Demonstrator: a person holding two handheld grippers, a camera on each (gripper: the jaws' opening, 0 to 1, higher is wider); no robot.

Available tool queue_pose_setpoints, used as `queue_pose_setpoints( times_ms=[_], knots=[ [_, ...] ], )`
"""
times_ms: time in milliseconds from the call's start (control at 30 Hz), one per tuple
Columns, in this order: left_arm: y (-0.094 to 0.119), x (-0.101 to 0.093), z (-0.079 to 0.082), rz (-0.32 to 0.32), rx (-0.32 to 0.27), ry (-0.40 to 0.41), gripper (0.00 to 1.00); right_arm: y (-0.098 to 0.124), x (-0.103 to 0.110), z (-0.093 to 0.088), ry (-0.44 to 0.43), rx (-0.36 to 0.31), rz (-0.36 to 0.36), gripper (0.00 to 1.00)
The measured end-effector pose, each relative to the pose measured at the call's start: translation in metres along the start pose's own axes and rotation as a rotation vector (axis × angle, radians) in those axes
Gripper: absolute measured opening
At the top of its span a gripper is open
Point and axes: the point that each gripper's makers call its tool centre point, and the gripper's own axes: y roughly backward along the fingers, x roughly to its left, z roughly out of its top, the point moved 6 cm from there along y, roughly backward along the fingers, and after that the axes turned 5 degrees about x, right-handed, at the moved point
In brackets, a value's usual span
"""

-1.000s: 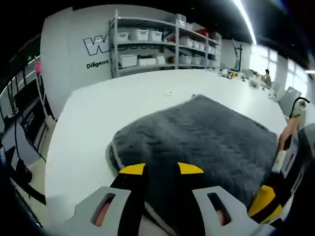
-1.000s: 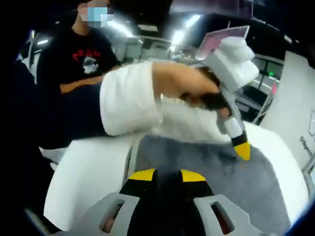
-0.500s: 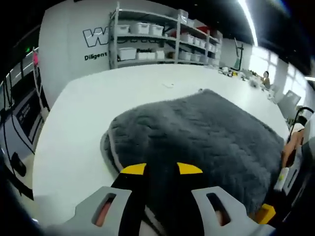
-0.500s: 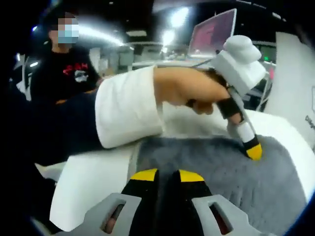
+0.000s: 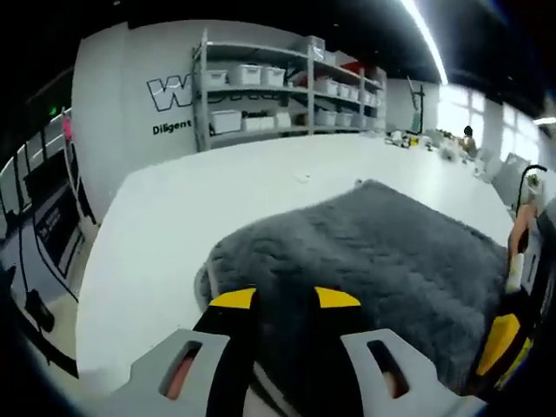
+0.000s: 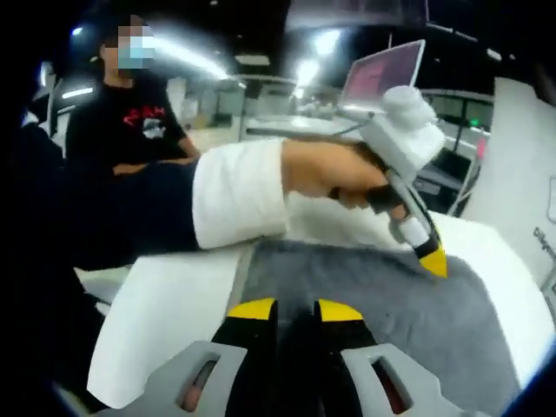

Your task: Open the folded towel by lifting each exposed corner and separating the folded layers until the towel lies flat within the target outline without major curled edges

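A thick grey towel (image 5: pixel 382 252) lies folded on the white table (image 5: pixel 165 234). My left gripper (image 5: pixel 286 300) is at its near corner, and the yellow-tipped jaws are shut on the towel's edge. My right gripper (image 5: pixel 499 343) comes in at the right rim, down at the towel's side. In the right gripper view, the towel (image 6: pixel 365 287) runs under my right gripper (image 6: pixel 295 310), whose jaws are shut on its near edge. Across the towel, my left gripper (image 6: pixel 432 261) has its yellow tip on the far edge, held by a hand with a white sleeve.
Shelves with white bins (image 5: pixel 261 87) stand against the wall behind the table. Small items (image 5: pixel 408 135) lie at the table's far end. A person in a black shirt (image 6: pixel 130 122) stands close to the table edge, with a pink screen (image 6: pixel 382 69) behind.
Both views shifted slightly with the hands. The towel's corner in the left gripper rose a little and came back down. Both holds are unchanged.
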Motion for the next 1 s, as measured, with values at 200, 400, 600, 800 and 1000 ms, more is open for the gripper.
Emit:
queue_pose_setpoints(
  times_ms=[200, 400, 600, 800, 1000],
  knots=[
    [-0.003, -0.001, -0.008, -0.01, 0.05, 0.011, 0.23, 0.012, 0.001, -0.025, 0.004, 0.014, 0.0, 0.11],
    [-0.007, 0.006, -0.019, 0.019, 0.133, -0.001, 0.23, 0.006, 0.0, -0.031, -0.049, 0.005, 0.021, 0.11],
    [0.003, -0.004, -0.027, 0.029, 0.135, 0.003, 0.24, 0.004, 0.004, -0.031, -0.044, -0.008, 0.019, 0.11],
    [0.009, 0.001, -0.023, 0.056, 0.127, -0.024, 0.3, 0.015, -0.006, -0.023, -0.088, -0.048, 0.044, 0.11],
    [0.013, -0.003, -0.028, 0.083, 0.107, -0.001, 0.41, 0.02, -0.012, -0.014, -0.057, -0.065, 0.036, 0.12]
  ],
)
